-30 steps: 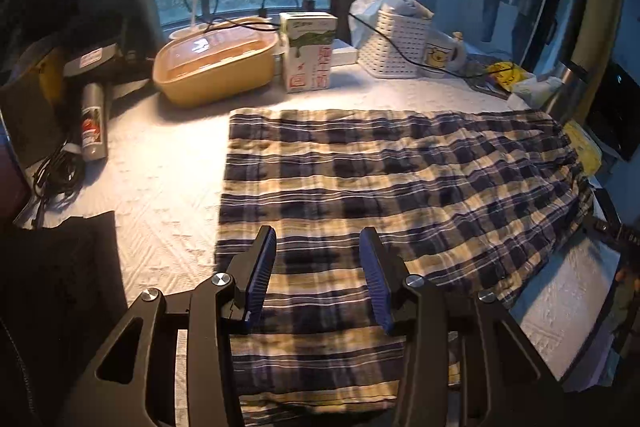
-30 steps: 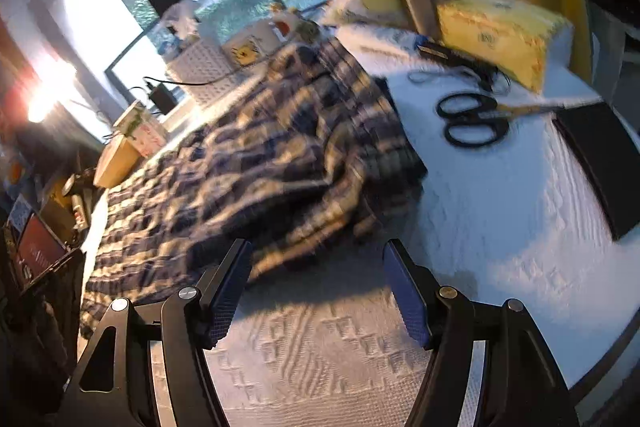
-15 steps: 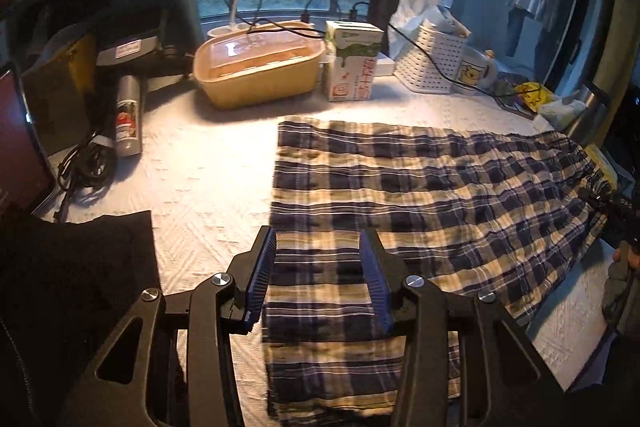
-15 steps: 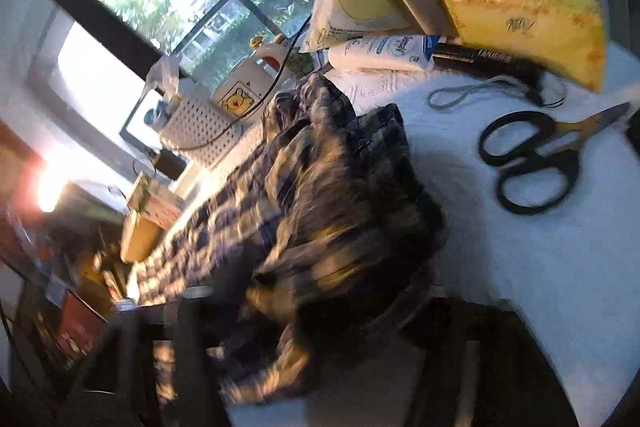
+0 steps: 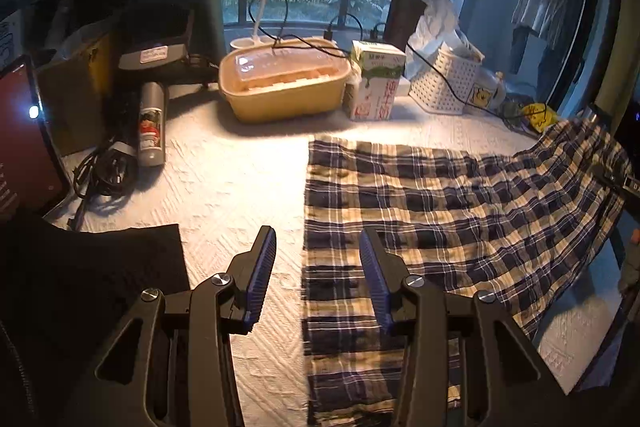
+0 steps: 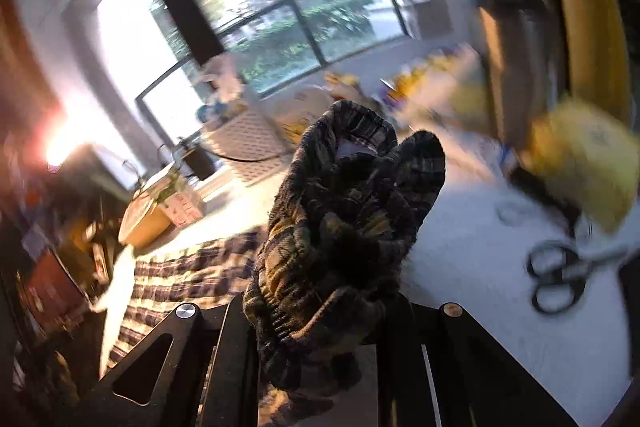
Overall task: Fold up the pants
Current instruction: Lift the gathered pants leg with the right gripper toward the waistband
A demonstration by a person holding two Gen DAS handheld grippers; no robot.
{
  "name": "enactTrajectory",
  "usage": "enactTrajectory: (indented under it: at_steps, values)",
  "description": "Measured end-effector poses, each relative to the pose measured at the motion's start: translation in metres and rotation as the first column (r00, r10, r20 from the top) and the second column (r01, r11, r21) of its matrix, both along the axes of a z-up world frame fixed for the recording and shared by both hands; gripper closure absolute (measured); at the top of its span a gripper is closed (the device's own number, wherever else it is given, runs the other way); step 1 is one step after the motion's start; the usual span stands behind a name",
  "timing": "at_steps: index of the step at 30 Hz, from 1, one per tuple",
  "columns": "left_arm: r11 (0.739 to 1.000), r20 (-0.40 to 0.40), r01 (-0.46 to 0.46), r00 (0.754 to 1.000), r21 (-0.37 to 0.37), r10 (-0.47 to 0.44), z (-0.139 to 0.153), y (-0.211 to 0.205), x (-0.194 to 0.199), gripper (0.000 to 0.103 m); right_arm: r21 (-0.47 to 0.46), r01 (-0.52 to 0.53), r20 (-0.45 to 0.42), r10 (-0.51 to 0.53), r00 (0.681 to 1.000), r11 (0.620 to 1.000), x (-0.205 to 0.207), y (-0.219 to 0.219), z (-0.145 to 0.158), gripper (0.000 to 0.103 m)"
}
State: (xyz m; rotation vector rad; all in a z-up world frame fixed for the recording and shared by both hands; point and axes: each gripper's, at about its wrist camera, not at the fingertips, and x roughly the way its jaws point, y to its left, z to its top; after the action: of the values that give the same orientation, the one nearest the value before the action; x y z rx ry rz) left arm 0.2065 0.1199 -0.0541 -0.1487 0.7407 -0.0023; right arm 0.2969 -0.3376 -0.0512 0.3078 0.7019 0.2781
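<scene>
1. The pants (image 5: pixel 460 211) are lying across the table (image 5: pixel 224 187), far end rising rightward.
2. The right gripper (image 6: pixel 344 311) is closing on the bunched waistband (image 6: pixel 352 195); probably a shallow bite, risking slipping.
3. The left gripper (image 5: pixel 318 275) is hovering half-open and empty, with the hem (image 5: pixel 310 267) between its fingers, risking dragging.

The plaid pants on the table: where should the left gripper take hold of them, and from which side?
Grip the plaid pants at the flat hem edge directly beneath the open left gripper, coming from the bare tablecloth side. That edge lies straight and unwrinkled, while the right gripper is closing on the bunched waistband.
</scene>
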Motion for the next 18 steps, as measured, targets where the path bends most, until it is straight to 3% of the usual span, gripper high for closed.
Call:
enactTrajectory:
  at_steps: [8,18]
  values:
    - [0.999,0.051,-0.013,0.999,-0.031,0.014,0.003,0.03,-0.021,0.06,-0.093,-0.154,0.065,0.161,0.985,0.984,0.012,0.088,0.029,0.092]
    - [0.993,0.088,-0.096,0.991,-0.074,0.102,0.002,0.083,-0.054,0.06,-0.24,-0.382,0.052,0.405,0.913,0.892,0.017,0.222,0.031,0.093]
